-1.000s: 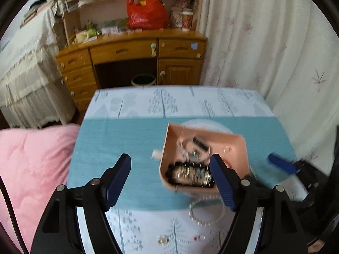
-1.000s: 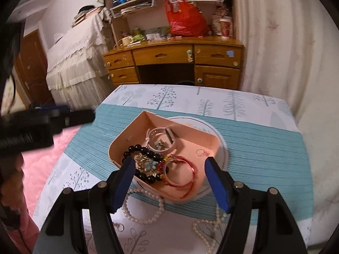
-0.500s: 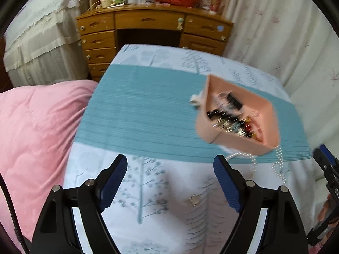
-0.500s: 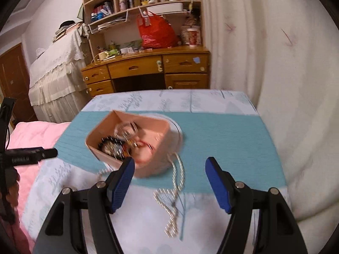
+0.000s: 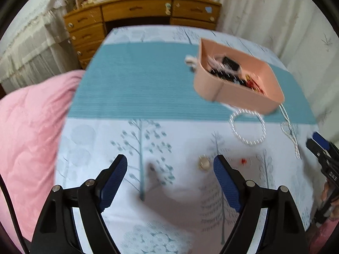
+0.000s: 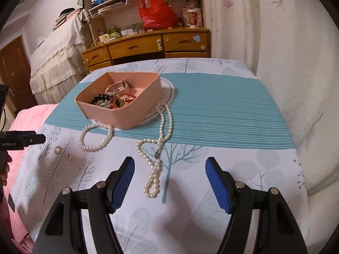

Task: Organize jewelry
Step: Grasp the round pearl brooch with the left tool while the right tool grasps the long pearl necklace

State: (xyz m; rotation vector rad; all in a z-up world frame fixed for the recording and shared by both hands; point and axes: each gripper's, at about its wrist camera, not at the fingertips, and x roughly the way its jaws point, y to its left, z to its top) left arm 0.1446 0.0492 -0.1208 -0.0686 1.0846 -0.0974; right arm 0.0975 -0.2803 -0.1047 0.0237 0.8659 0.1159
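A pink tray (image 6: pixel 135 103) (image 5: pixel 237 94) holding a watch, black beads and red bangles sits on a white plate (image 6: pixel 169 94) on the table. A pearl bracelet (image 6: pixel 95 137) (image 5: pixel 247 127) lies in front of it. A long pearl necklace (image 6: pixel 157 148) (image 5: pixel 290 131) lies beside it. A small gold earring (image 5: pixel 204 164) (image 6: pixel 57 149) and a tiny red piece (image 5: pixel 243 161) (image 6: pixel 68 156) lie near the front. My left gripper (image 5: pixel 170 177) is open and empty, just left of the earring. My right gripper (image 6: pixel 169 182) is open and empty, over the necklace's near end.
The table wears a blue and white tree-print cloth (image 6: pixel 211 114). A pink quilt (image 5: pixel 29 131) lies to the left. A wooden desk (image 6: pixel 148 44) with a red bag stands behind, a white curtain (image 6: pixel 275 42) to the right.
Both grippers have pulled back and lowered toward the table's near edge. The left view now takes in the earring and bracelet; the right gripper now hangs over the necklace.
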